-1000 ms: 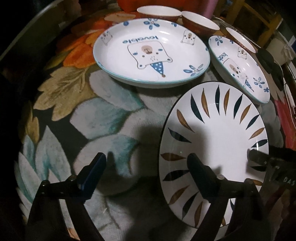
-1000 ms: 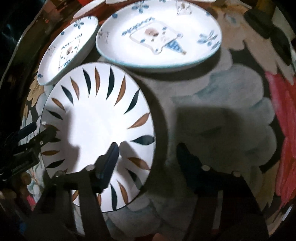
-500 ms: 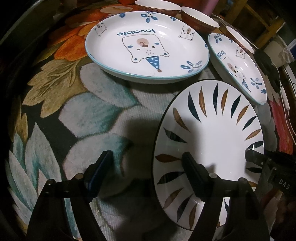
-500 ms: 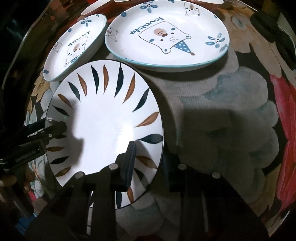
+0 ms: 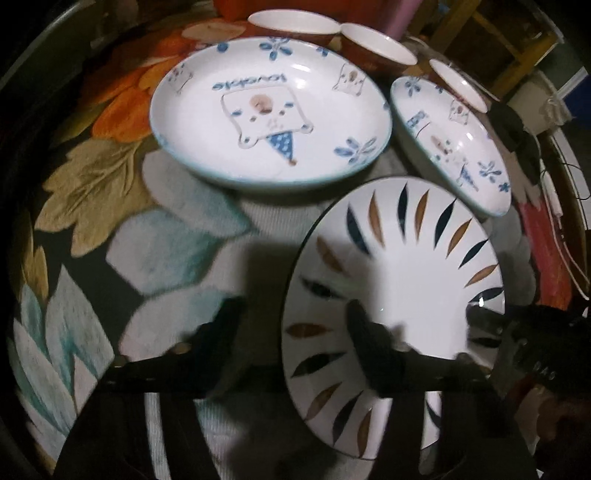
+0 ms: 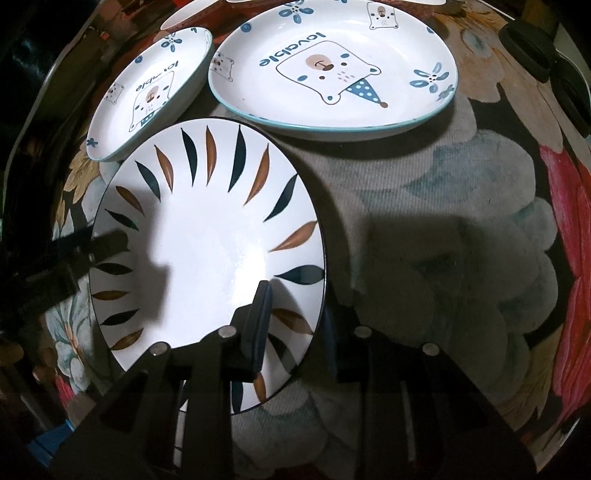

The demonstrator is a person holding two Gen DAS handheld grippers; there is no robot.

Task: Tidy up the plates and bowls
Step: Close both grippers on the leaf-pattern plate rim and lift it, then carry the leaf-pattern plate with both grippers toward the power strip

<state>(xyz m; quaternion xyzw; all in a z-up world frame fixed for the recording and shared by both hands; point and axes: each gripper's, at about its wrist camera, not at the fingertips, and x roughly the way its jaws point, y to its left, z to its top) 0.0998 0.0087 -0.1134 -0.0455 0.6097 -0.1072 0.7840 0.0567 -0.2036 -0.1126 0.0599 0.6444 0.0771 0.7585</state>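
A white plate with dark and brown leaf marks (image 5: 413, 280) (image 6: 207, 236) is held between both grippers, above the floral cloth. My left gripper (image 5: 295, 332) straddles its left rim, one finger over the plate, one outside. My right gripper (image 6: 295, 325) is shut on its right rim, one finger (image 6: 258, 317) on top. A large bear plate (image 5: 269, 110) (image 6: 332, 70) and a smaller bear plate (image 5: 450, 144) (image 6: 147, 92) lie behind it.
Brown bowls with white insides (image 5: 295, 24) (image 5: 380, 42) stand at the back of the floral tablecloth (image 5: 166, 240). Black round objects (image 6: 528, 48) lie at the far right. The table's dark edge (image 5: 22, 110) runs along the left.
The right gripper has closed on the leaf plate's rim. The left gripper's fingers have narrowed about the other rim, and its view has shifted and blurred.
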